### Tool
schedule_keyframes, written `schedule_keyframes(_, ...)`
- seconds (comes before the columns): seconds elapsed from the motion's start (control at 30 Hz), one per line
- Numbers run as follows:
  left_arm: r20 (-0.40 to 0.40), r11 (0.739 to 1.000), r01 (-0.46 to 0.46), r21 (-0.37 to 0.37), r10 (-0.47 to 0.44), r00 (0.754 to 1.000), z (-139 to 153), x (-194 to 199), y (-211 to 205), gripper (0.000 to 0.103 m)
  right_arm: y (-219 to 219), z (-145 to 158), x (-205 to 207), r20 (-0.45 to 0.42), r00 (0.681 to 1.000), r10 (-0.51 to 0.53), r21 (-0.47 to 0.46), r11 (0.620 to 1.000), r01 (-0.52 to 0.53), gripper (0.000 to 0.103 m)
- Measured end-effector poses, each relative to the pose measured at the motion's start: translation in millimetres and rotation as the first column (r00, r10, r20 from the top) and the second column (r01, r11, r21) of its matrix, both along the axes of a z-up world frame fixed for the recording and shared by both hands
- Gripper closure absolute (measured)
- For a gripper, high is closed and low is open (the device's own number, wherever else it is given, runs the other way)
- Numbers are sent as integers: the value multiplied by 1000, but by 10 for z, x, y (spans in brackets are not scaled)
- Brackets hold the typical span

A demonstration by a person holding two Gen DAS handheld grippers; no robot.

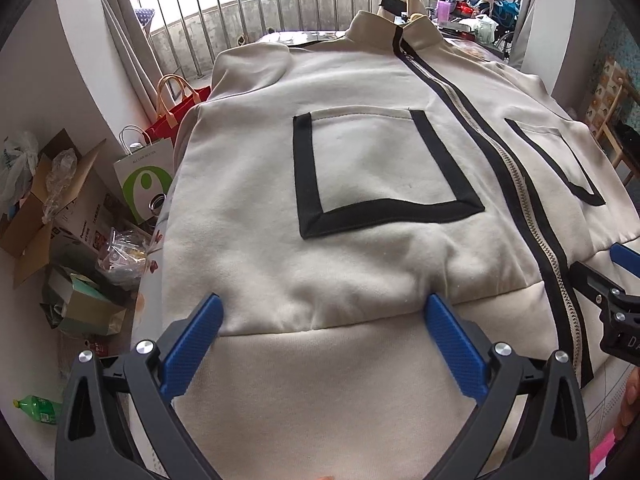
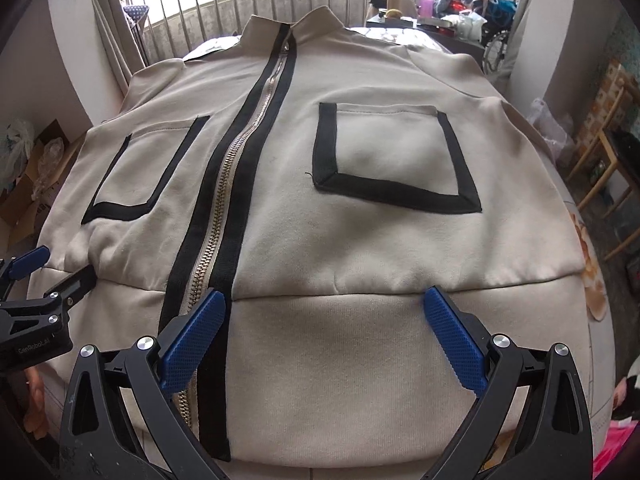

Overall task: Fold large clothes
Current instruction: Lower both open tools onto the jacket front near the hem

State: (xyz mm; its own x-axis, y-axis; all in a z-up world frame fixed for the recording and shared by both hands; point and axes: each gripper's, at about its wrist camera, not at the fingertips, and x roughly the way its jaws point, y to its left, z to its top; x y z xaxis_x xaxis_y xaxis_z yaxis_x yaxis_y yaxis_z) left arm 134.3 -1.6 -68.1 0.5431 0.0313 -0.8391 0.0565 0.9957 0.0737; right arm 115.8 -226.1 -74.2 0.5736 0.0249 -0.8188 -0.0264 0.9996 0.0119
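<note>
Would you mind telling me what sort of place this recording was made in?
Probably a lived-in home room: barred window, shopping bags and boxes on the floor, wooden chair, cluttered table behind the jacket.

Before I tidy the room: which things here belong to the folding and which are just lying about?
For the job:
jacket
left gripper, open
right gripper, open

Lying about:
red bag
green-and-white paper bag
cardboard boxes
green bottle
</note>
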Motion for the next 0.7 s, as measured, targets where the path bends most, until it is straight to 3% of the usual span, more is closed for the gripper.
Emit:
schedule_keyframes(0.17, 18, 1000, 5, 2, -5, 1000, -7, -21, -17, 4, 0, -26, -48, 24, 1000, 10, -27, 1000, -10, 8)
schedule_keyframes(0.43, 53, 999, 30, 10, -30, 998, -25, -68, -21, 4, -14, -12, 63, -38, 999, 15, -34, 999, -16, 8)
schedule_keyframes(0.7, 49, 997, 72, -17, -71, 996, -33, -88, 23, 4, -29, -29, 89, -44, 997, 69, -45, 996, -71, 8)
